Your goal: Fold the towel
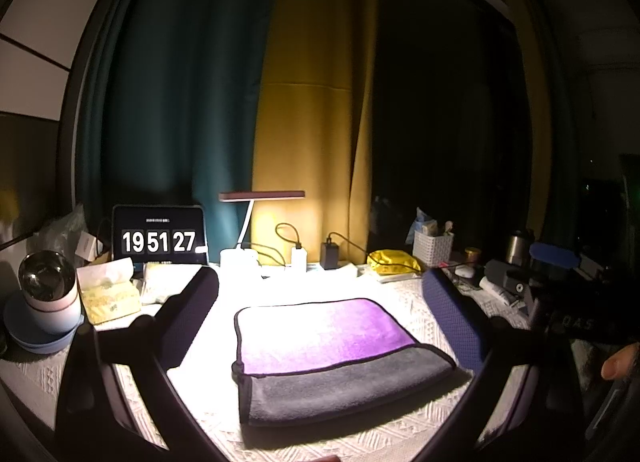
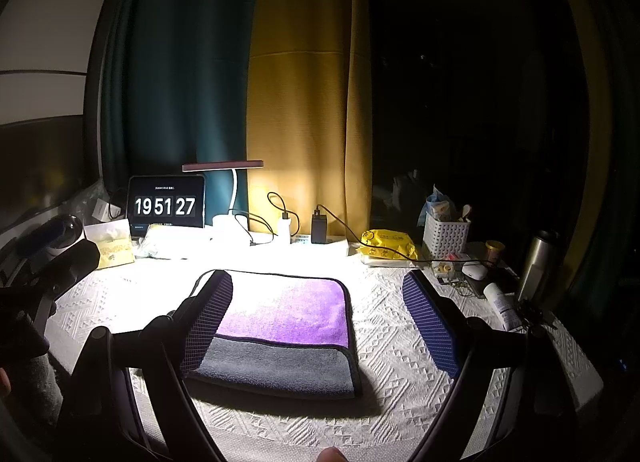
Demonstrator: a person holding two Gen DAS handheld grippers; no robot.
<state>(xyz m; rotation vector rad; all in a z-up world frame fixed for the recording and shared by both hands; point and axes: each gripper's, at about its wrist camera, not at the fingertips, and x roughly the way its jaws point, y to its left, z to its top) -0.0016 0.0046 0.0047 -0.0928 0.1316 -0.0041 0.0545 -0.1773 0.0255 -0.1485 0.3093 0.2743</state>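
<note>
A towel, purple on one face and grey on the other with dark trim, lies folded flat on the white patterned tablecloth. Its near grey part is turned over the purple. My left gripper is open and empty, held above the towel, fingers on either side. In the right wrist view the towel lies left of centre. My right gripper is open and empty, its left finger over the towel's left part, its right finger over bare cloth.
Along the back stand a tablet clock, a lit desk lamp, chargers with cables, a yellow packet and a white basket. A tissue box and a mug sit left. Bottles and small items crowd the right.
</note>
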